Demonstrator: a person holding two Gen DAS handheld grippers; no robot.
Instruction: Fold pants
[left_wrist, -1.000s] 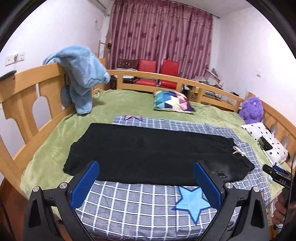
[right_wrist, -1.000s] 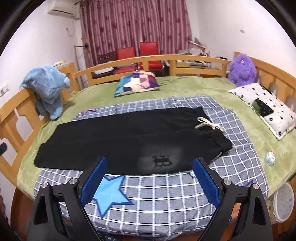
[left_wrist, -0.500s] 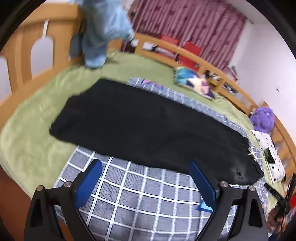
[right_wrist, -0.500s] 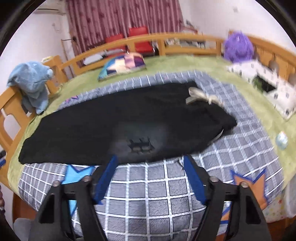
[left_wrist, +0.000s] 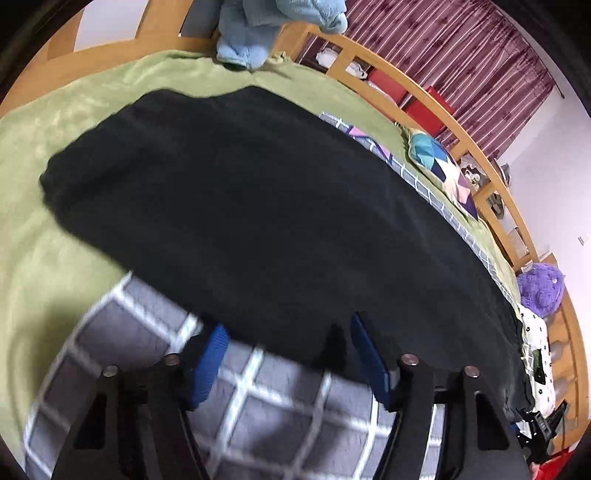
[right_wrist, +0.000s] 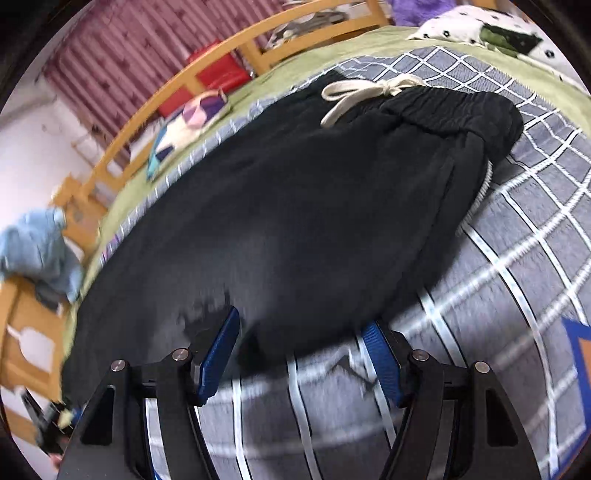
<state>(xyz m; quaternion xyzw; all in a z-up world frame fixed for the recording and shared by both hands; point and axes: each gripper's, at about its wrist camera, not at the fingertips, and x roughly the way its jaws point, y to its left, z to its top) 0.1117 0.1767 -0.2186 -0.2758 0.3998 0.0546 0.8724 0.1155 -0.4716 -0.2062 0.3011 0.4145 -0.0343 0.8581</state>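
Black pants (left_wrist: 280, 206) lie flat across the bed's checked blanket (right_wrist: 517, 258). Both my hand-held grippers have dropped to their near edge: the left hand-held gripper (left_wrist: 288, 354) is closing around the hem, the right (right_wrist: 303, 350) half-open near the waistband (right_wrist: 454, 107); open blanket lies beyond for folding.
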